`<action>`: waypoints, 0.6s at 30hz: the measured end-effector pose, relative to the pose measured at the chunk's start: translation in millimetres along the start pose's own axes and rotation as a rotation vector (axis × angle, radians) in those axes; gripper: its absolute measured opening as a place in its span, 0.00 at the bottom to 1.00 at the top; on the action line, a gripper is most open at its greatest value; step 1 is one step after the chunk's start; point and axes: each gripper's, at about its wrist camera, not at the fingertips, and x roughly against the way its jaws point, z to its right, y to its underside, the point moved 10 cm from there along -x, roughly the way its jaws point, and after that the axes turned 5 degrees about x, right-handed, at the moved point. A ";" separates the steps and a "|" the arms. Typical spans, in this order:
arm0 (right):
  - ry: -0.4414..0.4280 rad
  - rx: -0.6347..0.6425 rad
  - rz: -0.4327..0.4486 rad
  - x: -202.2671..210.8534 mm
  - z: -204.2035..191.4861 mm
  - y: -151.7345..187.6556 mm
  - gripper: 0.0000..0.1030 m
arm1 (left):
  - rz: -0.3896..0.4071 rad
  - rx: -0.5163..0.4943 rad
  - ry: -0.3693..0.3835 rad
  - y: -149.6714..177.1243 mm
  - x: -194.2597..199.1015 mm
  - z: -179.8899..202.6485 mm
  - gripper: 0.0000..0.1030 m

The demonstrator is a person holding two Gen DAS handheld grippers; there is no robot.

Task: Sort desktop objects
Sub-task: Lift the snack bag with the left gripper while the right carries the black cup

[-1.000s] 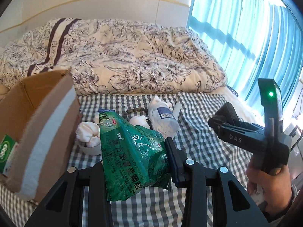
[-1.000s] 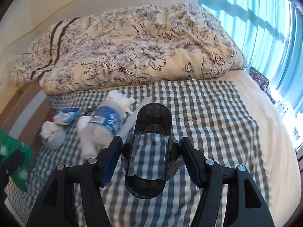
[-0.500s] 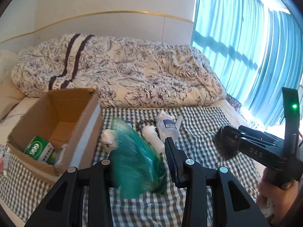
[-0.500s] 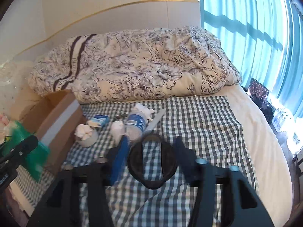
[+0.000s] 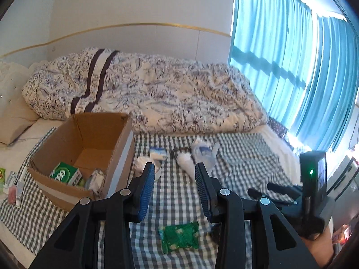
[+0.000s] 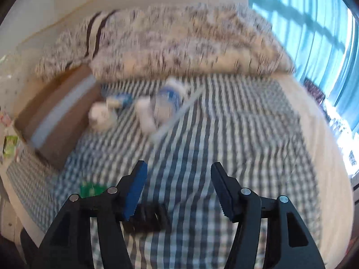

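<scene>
Left gripper [image 5: 175,170] hovers high, jaws apart and empty, above the crinkled green foil packet [image 5: 178,233] at six o'clock. Right gripper [image 6: 178,168] likewise gapes empty. Bare checked cloth [image 5: 242,165] lies at three o'clock; the open brown cardboard box [image 5: 85,154] stands at ten.

A crumpled floral duvet [image 5: 157,98] with two dark stripes is lying far ahead of the jaws, heaped along the white wall [image 5: 134,6]. Turquoise curtains [image 5: 291,67] are hanging to the right of the jaws, daylight glowing through them. A beige pillow [image 5: 13,123] is resting far left.
</scene>
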 end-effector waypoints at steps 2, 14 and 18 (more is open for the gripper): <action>-0.029 0.003 -0.033 -9.7 -6.9 17.4 0.58 | -0.050 0.008 0.006 18.0 -13.9 -3.2 0.41; -0.120 0.116 -0.126 -39.8 -48.3 62.2 0.66 | -0.310 0.022 0.062 128.4 -95.9 -3.7 0.60; -0.115 0.136 -0.134 -51.4 -53.9 65.2 0.67 | -0.358 0.025 0.072 147.5 -114.6 -0.4 0.68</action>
